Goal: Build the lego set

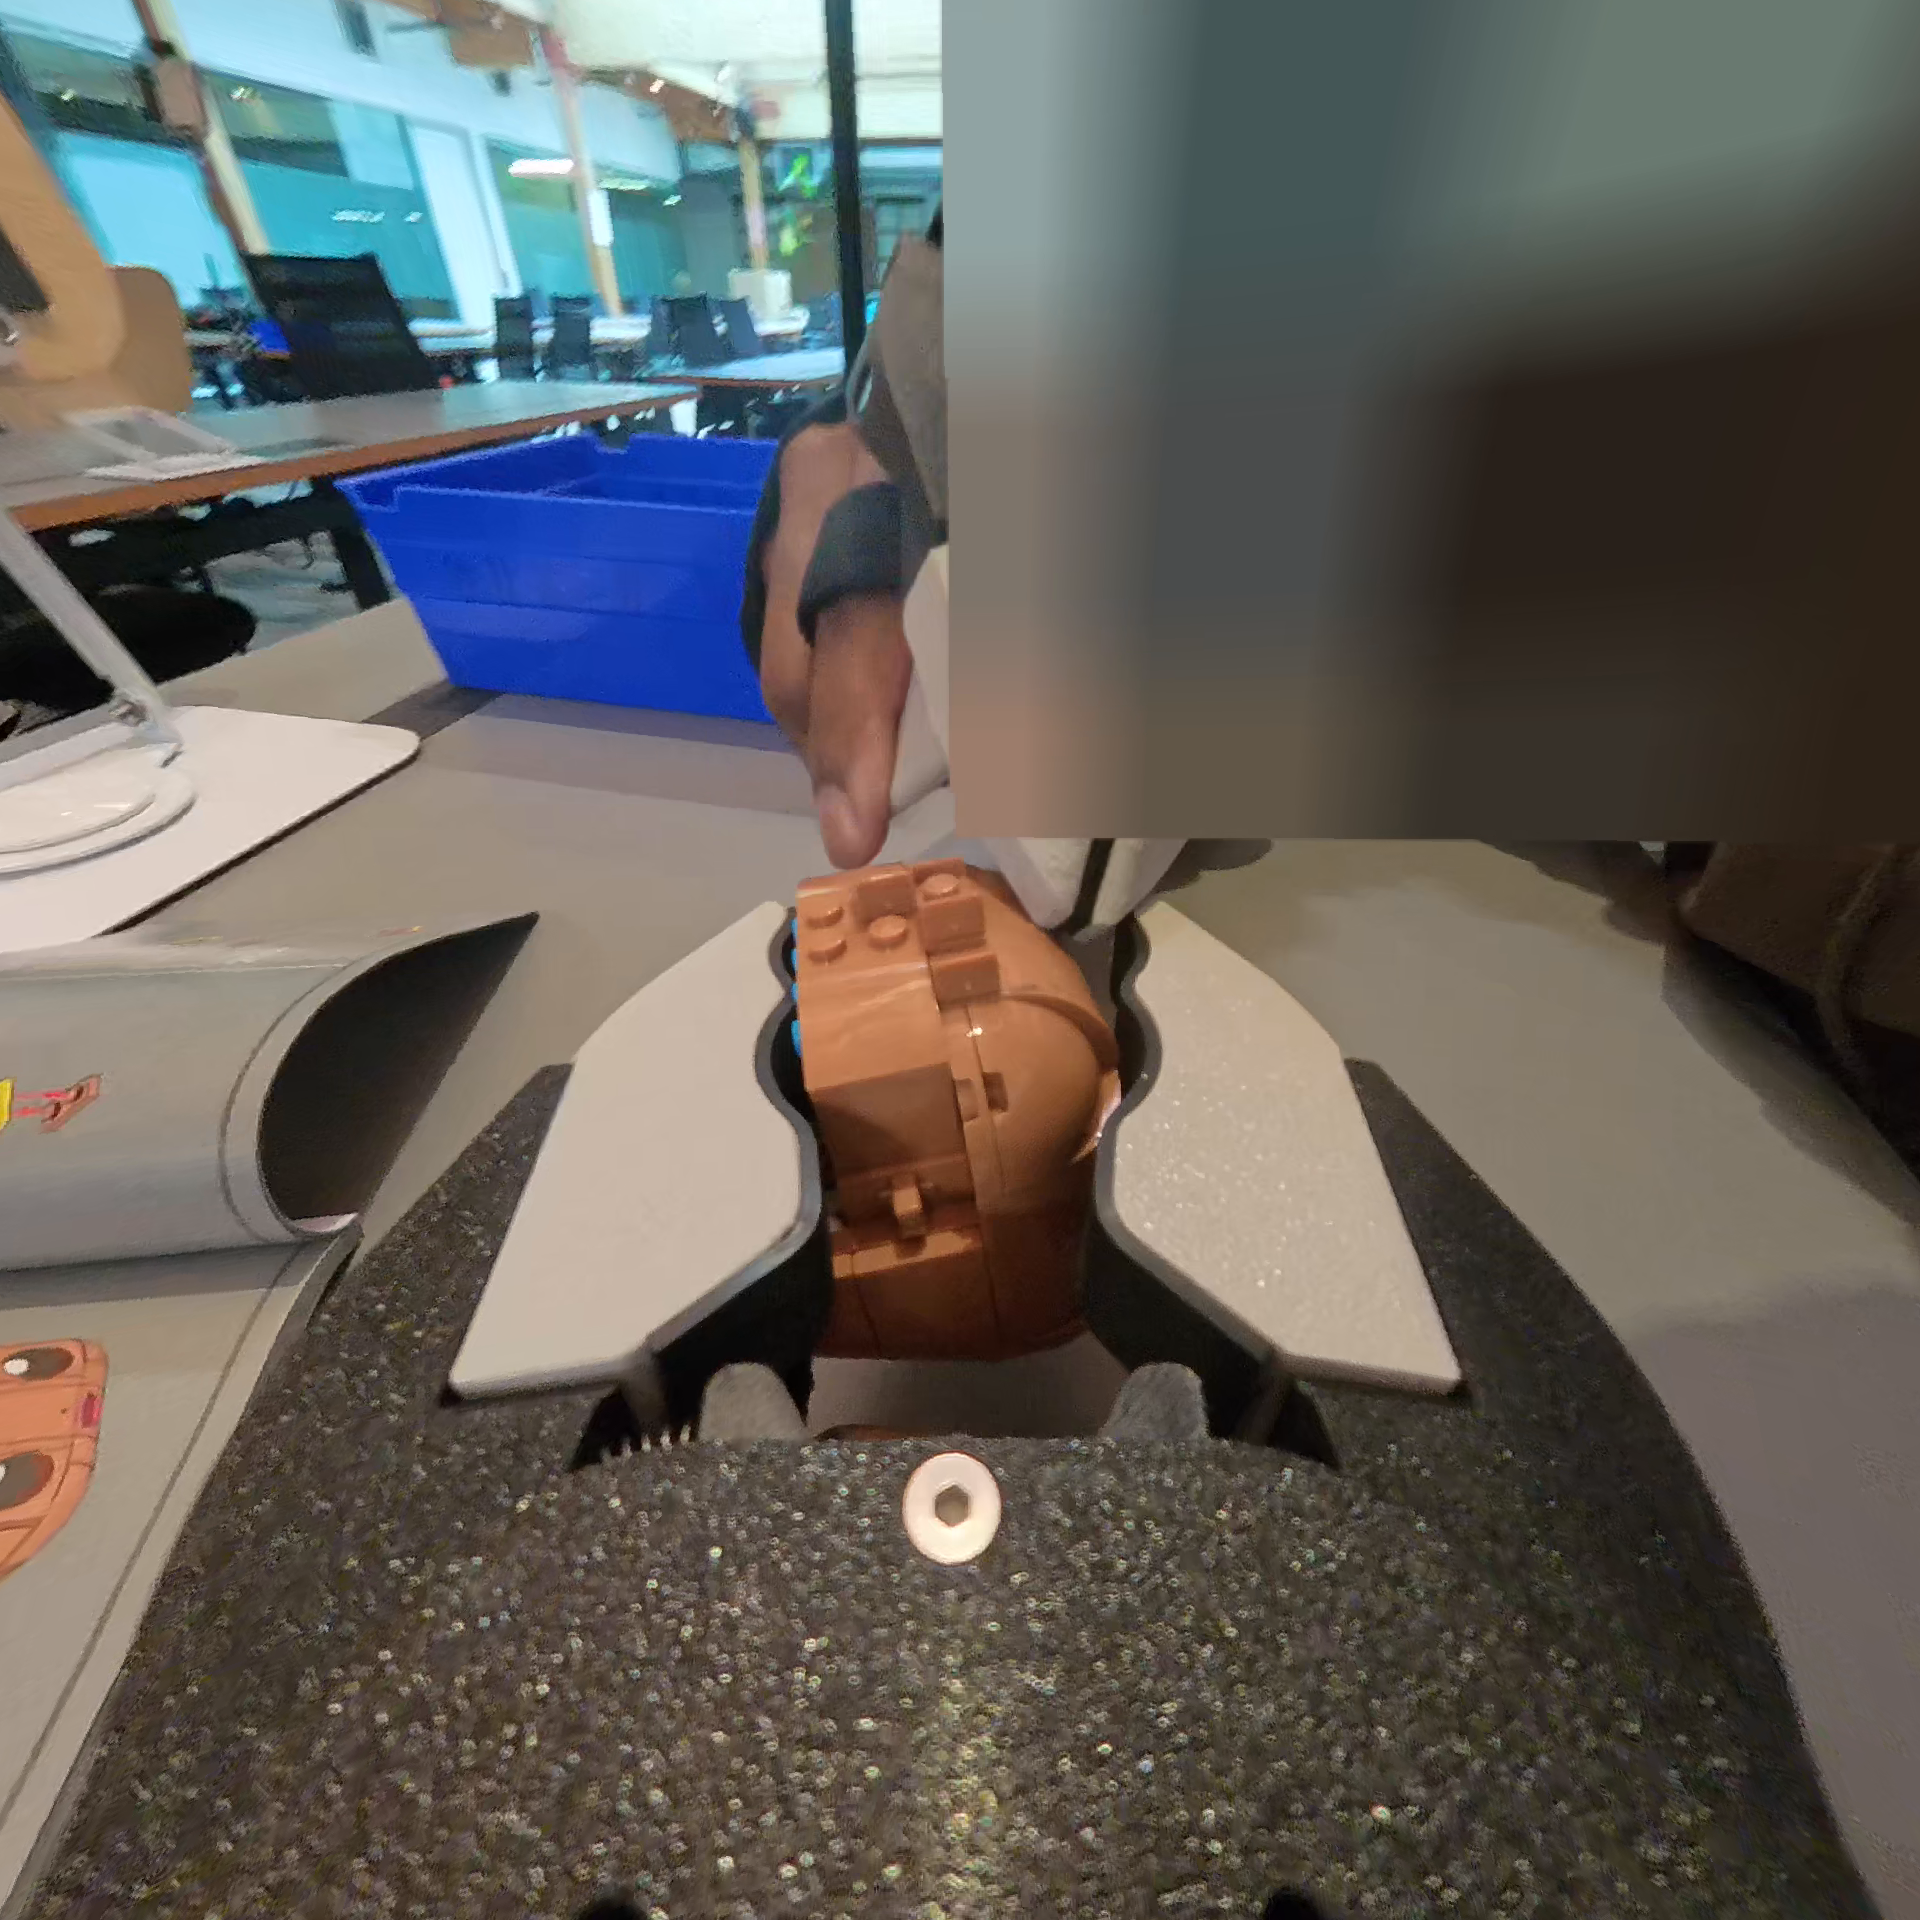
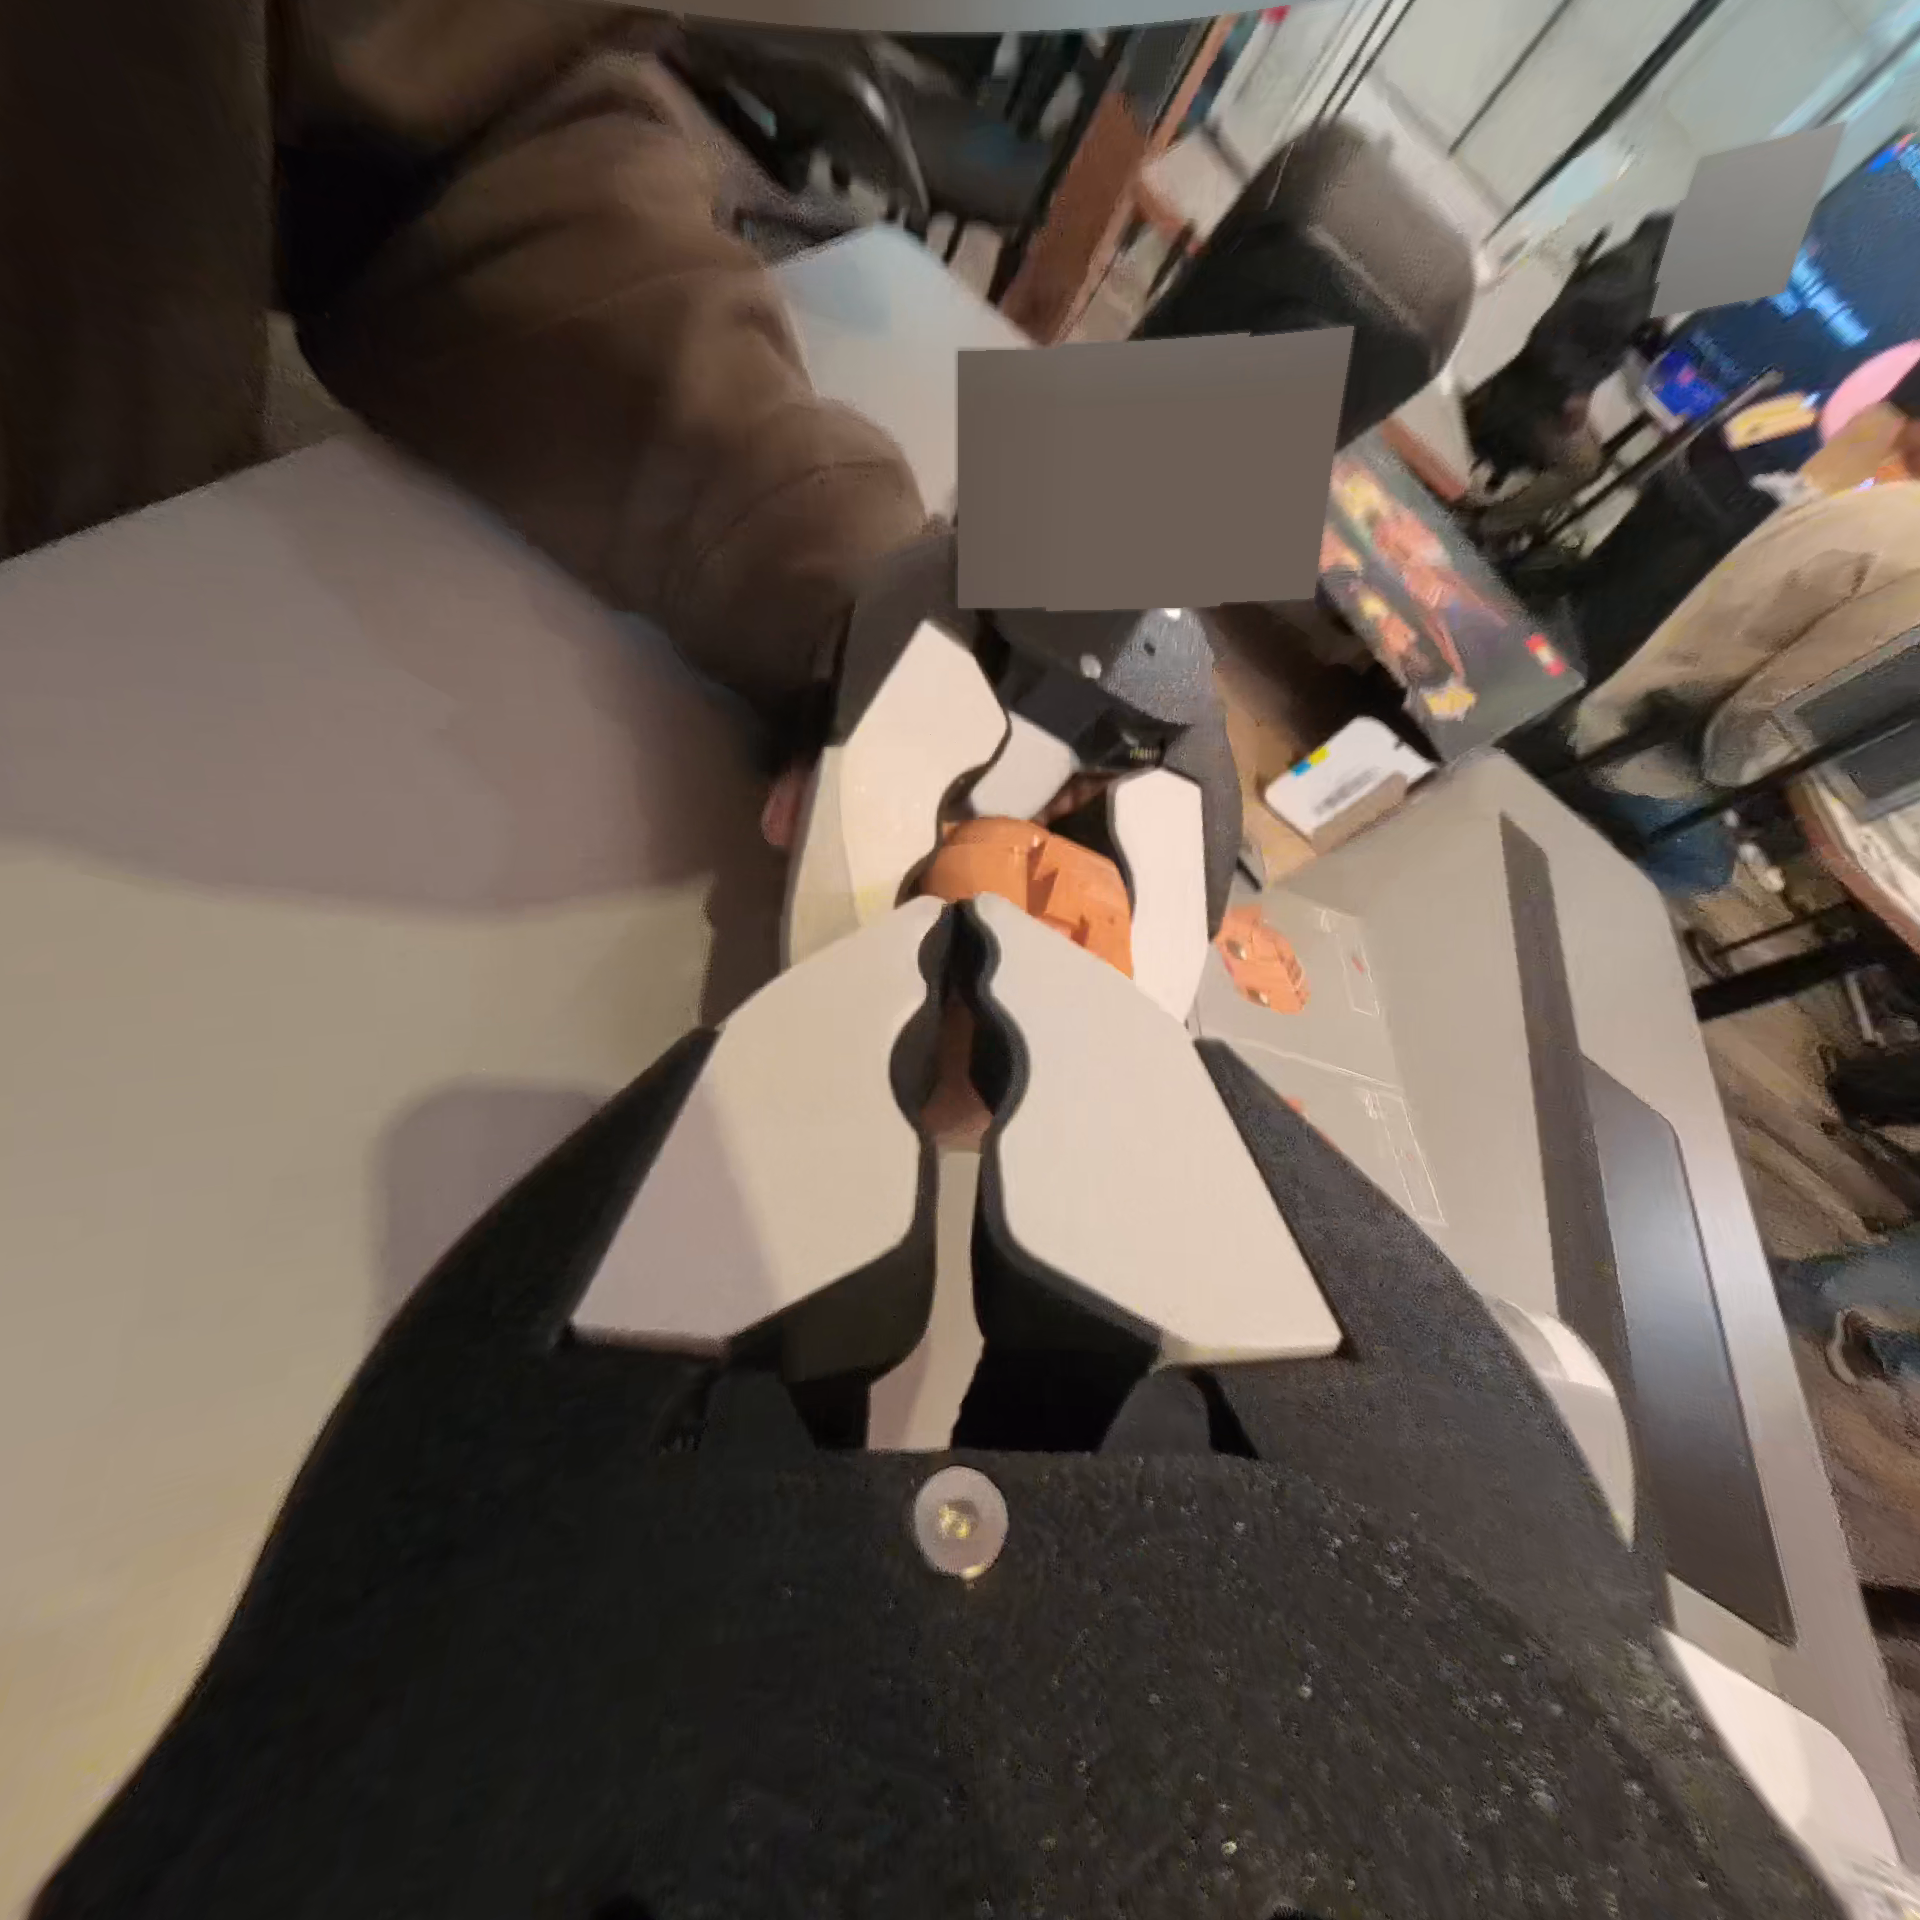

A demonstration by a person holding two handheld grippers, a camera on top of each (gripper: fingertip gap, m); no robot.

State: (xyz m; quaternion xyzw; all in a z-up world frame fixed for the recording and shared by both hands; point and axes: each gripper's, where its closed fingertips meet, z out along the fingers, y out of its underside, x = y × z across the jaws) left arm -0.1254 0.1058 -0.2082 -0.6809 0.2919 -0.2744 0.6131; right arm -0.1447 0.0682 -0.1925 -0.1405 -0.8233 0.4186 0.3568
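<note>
Soft, even indoor light fills both views, with bright glazing behind the left one. Wide-angle bending curves the edges. The right wrist view is smeared with motion blur; a dull shadow lies on the surface [image 2: 312, 831] there.

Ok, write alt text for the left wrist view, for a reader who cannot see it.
The left gripper is clamped on a brown Lego assembly with studs on top, held above a grey table. A person's hand reaches down, its thumb at the top studs. An open instruction booklet lies left, a blue bin behind.
</note>
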